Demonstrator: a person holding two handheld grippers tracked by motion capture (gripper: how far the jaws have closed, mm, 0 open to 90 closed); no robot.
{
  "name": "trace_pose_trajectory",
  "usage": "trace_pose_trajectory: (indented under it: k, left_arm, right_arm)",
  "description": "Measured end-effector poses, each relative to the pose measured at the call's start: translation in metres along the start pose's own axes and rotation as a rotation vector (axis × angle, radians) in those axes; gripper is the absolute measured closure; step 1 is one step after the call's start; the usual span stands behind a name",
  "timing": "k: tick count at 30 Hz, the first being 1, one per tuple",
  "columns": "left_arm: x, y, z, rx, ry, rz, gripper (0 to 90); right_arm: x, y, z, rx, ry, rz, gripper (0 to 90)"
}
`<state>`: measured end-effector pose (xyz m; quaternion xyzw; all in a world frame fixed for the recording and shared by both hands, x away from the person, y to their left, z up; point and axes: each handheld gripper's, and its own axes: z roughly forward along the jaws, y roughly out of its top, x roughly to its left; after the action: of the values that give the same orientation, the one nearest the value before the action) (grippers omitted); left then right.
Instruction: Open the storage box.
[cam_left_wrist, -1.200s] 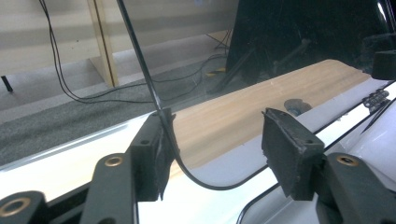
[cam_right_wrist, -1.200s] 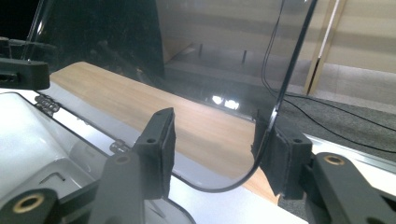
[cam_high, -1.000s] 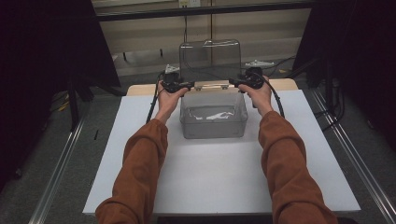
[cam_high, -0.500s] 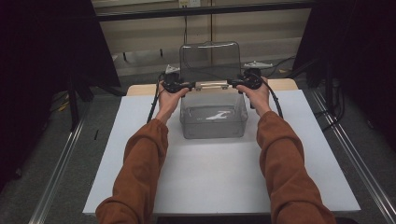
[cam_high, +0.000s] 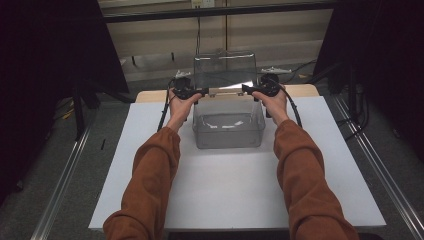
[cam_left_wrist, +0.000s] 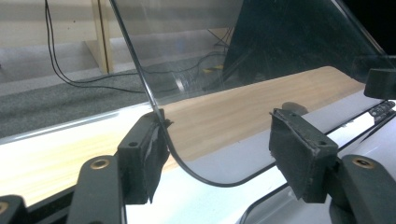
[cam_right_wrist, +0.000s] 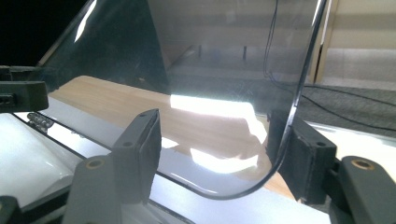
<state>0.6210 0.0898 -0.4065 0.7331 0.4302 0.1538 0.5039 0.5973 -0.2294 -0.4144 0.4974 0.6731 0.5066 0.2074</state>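
A clear plastic box (cam_high: 227, 131) stands on the white board, its hinged clear lid (cam_high: 225, 70) raised upright behind it. My left gripper (cam_high: 202, 92) is at the lid's lower left corner and my right gripper (cam_high: 246, 89) at its lower right corner. In the left gripper view the lid (cam_left_wrist: 243, 60) edge runs past the left pad (cam_left_wrist: 152, 154), while the other pad stands well apart; the left gripper (cam_left_wrist: 217, 135) is open. The right gripper (cam_right_wrist: 215, 128) mirrors this, with the lid (cam_right_wrist: 224, 56) edge against its right pad (cam_right_wrist: 287, 140). Both jaws have just been opening with the lid between them.
The white board (cam_high: 230, 195) covers a wooden tabletop (cam_high: 300, 90) that shows at the back. Metal rails (cam_high: 62, 180) run along both sides. Cables (cam_left_wrist: 70, 77) lie on the grey floor beyond the table. Dark screens stand left and right.
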Motion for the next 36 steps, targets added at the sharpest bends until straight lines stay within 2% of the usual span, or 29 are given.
trace_pose_trajectory:
  k: [5, 13, 36]
  left_arm:
    - [0.0007, -0.0001, 0.0001, 0.008, 0.000, -0.019, 36.7]
    - [0.0033, -0.0015, 0.0011, 0.013, -0.014, -0.071, 36.2]
    - [0.0033, -0.0022, 0.0011, 0.022, -0.002, -0.098, 36.1]
  right_arm:
    - [-0.0017, -0.0015, 0.0009, 0.003, 0.010, 0.026, 34.9]
    - [-0.0025, -0.0033, 0.0023, 0.010, 0.014, 0.069, 34.6]
    - [0.0015, -0.0033, 0.0037, 0.017, -0.024, 0.097, 32.8]
